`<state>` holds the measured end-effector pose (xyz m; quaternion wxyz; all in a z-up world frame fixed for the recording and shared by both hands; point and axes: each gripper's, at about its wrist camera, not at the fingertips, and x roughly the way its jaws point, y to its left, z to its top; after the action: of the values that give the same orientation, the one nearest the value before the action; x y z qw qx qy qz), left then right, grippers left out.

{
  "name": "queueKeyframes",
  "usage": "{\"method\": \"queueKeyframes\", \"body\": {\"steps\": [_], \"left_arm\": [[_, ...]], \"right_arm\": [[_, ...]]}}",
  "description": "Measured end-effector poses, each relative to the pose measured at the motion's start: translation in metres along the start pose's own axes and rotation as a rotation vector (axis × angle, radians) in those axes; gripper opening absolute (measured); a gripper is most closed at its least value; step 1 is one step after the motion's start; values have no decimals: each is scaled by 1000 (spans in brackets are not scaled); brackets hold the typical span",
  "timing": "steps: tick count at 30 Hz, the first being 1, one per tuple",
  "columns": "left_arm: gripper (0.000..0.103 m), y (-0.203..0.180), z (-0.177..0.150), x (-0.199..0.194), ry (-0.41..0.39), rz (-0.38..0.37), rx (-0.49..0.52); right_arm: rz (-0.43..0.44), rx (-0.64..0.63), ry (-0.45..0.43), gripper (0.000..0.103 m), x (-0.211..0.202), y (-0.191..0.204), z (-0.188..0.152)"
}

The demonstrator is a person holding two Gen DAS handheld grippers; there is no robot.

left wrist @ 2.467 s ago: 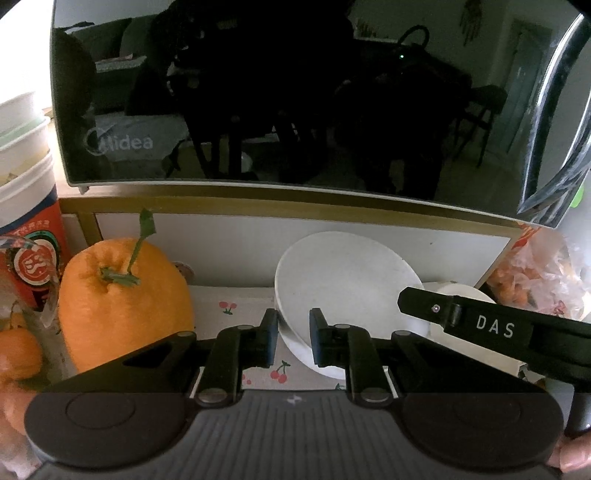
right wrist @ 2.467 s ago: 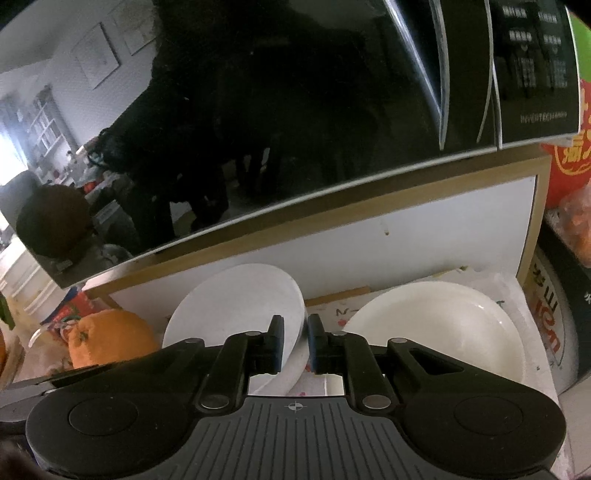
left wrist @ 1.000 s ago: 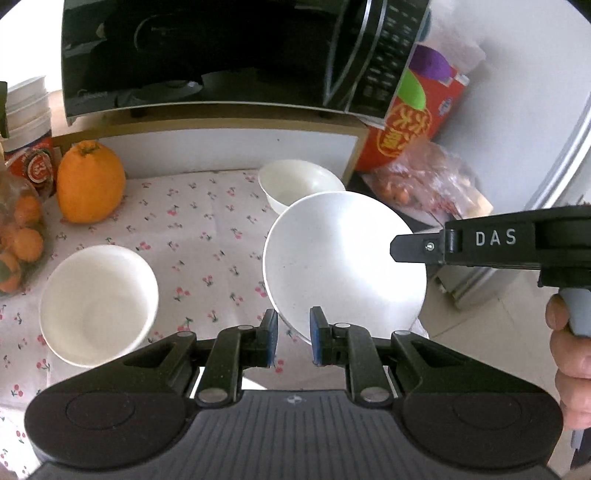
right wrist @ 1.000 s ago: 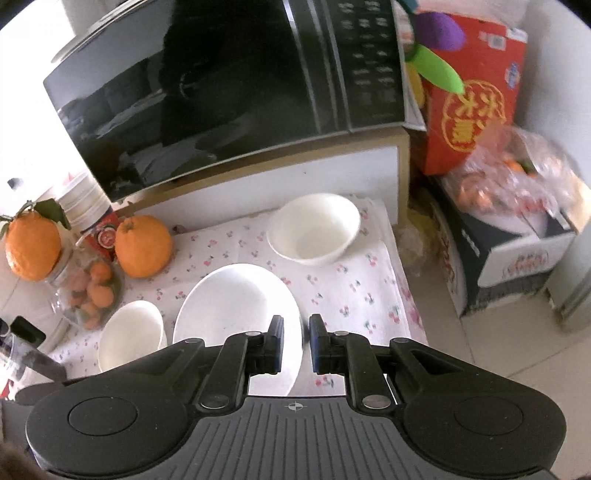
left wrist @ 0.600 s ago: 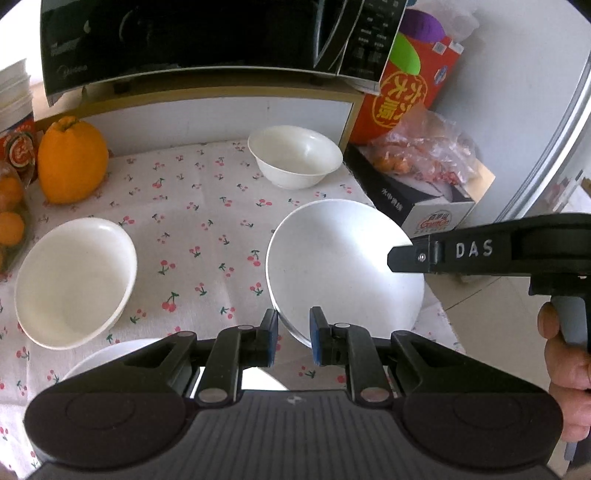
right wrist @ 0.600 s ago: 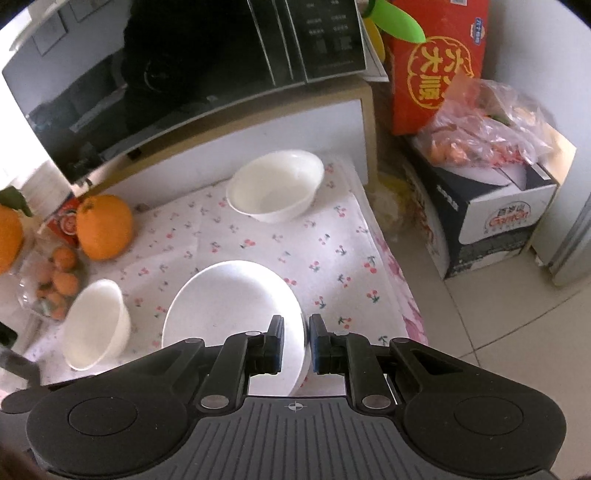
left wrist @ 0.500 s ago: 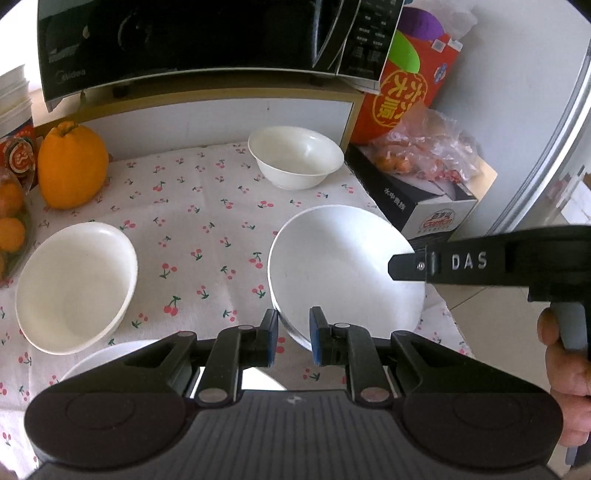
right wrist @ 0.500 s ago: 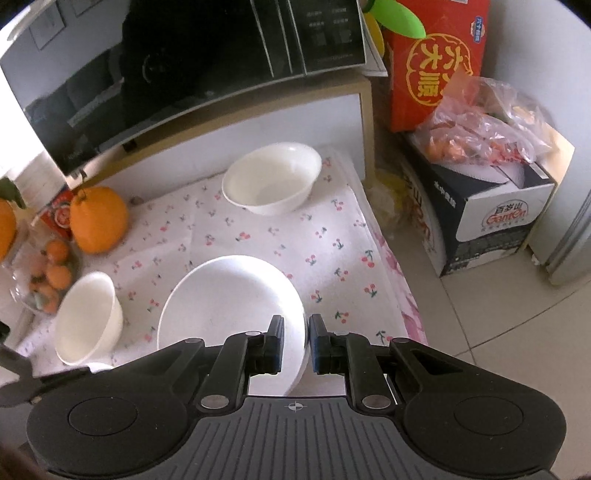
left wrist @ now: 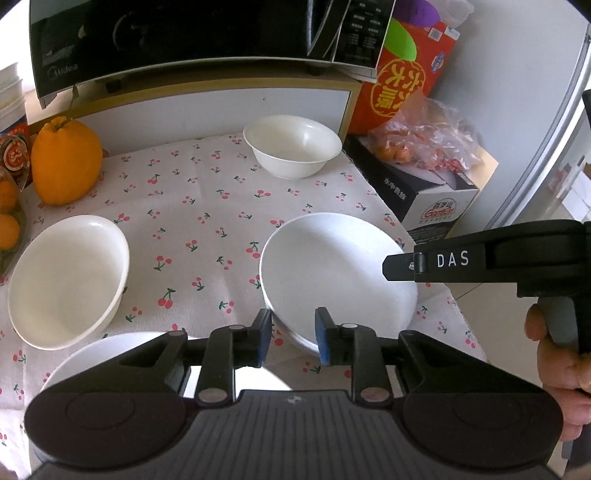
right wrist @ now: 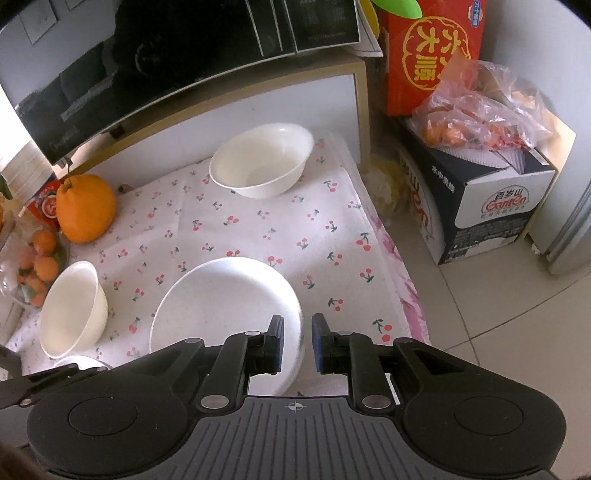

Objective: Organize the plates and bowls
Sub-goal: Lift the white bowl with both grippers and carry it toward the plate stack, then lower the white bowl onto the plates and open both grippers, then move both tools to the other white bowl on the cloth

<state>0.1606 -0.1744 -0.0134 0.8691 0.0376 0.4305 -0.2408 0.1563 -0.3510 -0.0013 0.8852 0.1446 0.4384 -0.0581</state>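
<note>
Both grippers straddle opposite edges of the white plate [left wrist: 338,269] near the right edge of the cherry-print worktop [left wrist: 192,206]. The left gripper [left wrist: 291,338] has its fingers spreading, the plate's near rim between them with the pads off it, and the right gripper [right wrist: 297,345] likewise has its fingers parting around the plate's right rim without pressing. One white bowl [left wrist: 293,146] sits behind the plate below the microwave [left wrist: 184,33], another bowl [left wrist: 68,278] sits left beside a large orange [left wrist: 66,162].
</note>
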Motion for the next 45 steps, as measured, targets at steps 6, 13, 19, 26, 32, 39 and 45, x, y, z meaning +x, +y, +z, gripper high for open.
{"method": "queueKeyframes", "body": {"steps": [6, 13, 19, 26, 32, 39, 45], "left_arm": [[40, 3, 0, -5, -6, 2, -13], [59, 8, 1, -19, -33, -10, -32], [76, 15, 1, -33, -41, -29, -51], [90, 29, -1, -51, -67, -15, -75], [97, 45, -2, -63, -87, 25, -105], [100, 75, -4, -74, -97, 83, -163], [102, 108, -9, -82, -104, 146, -216]], "right_arm": [[-19, -12, -9, 31, -3, -1, 1], [-2, -13, -44, 62, -18, 0, 1], [21, -43, -69, 76, -31, 13, 1], [26, -105, -112, 85, -45, 36, -1], [49, -127, -134, 88, -50, 59, 0], [88, -129, -137, 89, -48, 90, 4], [116, -143, -123, 90, -39, 120, 4]]}}
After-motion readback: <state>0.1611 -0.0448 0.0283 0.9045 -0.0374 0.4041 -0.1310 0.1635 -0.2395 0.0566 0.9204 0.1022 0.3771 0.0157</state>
